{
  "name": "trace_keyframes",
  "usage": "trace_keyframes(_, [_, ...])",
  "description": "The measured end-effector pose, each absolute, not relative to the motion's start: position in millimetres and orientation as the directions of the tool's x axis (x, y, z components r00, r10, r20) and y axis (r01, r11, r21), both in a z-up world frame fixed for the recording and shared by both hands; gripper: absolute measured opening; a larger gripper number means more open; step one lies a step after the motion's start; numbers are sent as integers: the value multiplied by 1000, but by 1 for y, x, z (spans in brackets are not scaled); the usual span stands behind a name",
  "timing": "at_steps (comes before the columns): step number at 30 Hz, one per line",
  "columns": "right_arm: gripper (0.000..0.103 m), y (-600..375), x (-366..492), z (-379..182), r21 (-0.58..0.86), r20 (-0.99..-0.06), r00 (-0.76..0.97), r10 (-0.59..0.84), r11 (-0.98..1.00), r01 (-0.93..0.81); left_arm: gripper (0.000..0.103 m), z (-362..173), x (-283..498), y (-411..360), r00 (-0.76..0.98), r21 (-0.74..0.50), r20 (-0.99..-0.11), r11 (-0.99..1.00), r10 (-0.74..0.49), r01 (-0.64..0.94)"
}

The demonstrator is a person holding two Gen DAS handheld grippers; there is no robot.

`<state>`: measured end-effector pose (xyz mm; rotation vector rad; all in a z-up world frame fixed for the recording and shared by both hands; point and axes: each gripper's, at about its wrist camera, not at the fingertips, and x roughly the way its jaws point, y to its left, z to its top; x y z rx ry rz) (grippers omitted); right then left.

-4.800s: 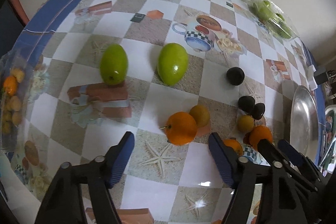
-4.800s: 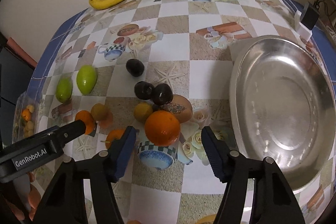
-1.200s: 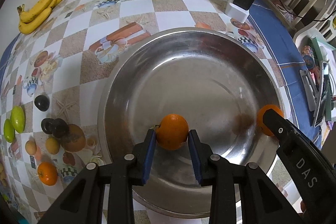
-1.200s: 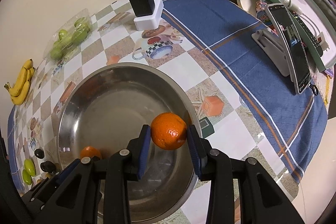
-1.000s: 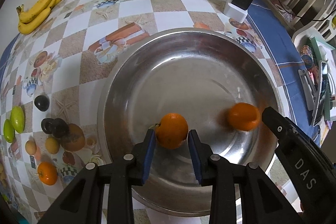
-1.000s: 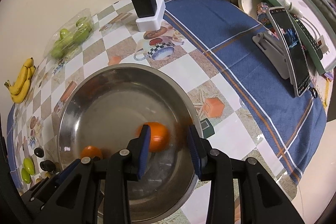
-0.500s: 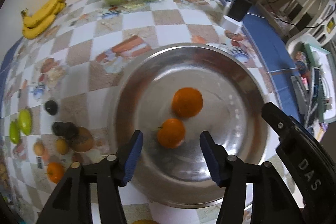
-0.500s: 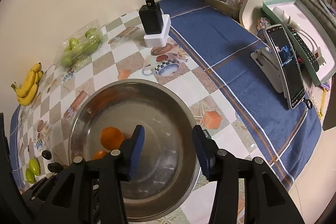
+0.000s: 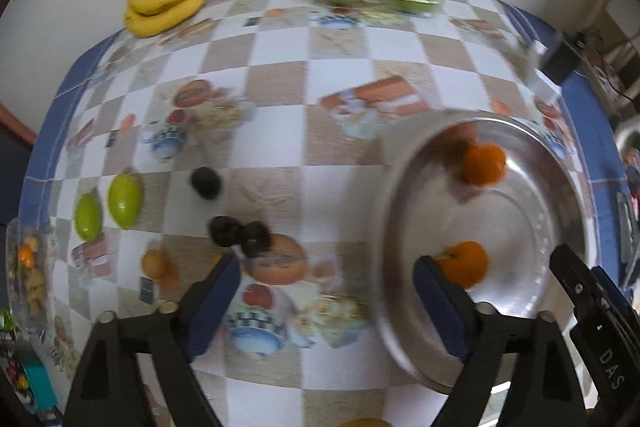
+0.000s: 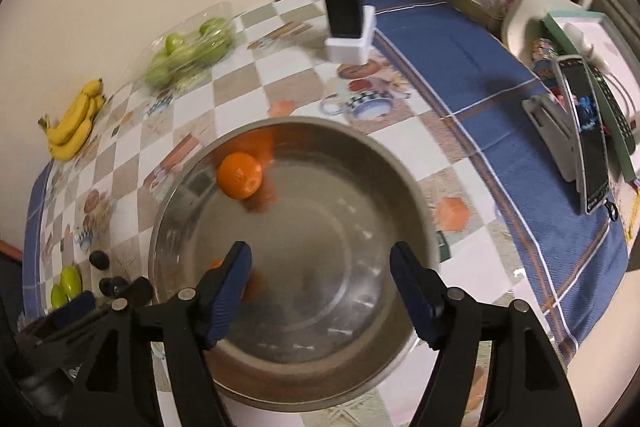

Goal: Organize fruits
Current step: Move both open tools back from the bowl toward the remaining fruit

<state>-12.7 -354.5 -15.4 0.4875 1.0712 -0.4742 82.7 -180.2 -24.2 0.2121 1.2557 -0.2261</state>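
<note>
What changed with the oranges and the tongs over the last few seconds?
Both tongs carried an orange from the table to the steel bowl and let go: the left tongs and right tongs have just been opening, nothing between them. Two oranges now lie in the bowl. Bananas, green fruit and dark fruit stayed put.

We see two oranges [image 9: 484,164] in the bowl [image 9: 568,187] near the table's [image 9: 280,75] right edge; bananas [image 9: 172,1] lie along its far edge.
</note>
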Motion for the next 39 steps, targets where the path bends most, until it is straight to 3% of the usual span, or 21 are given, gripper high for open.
trace_keyframes(3, [75,-349,-9,-18,149,-908,402,-115,810,567,99,-25,88,-165,301,37,-953,966,-43,257])
trace_keyframes(6, [89,-344,-6,-20,135,-910,396,-120,820,557,103,-24,93,-152,311,41,-950,968,-39,247])
trace_keyframes(20, [96,-325,-4,-14,131,-899,420,-121,842,523,103,-16,106,-78,362,47,-932,981,-24,186])
trace_keyframes(23, [103,-318,-2,-13,128,-896,427,-121,852,508,103,-15,107,-65,367,42,-930,983,-26,177])
trace_keyframes(39, [103,-269,9,5,158,-853,518,-72,908,387,103,2,103,11,444,23,-895,991,-37,129])
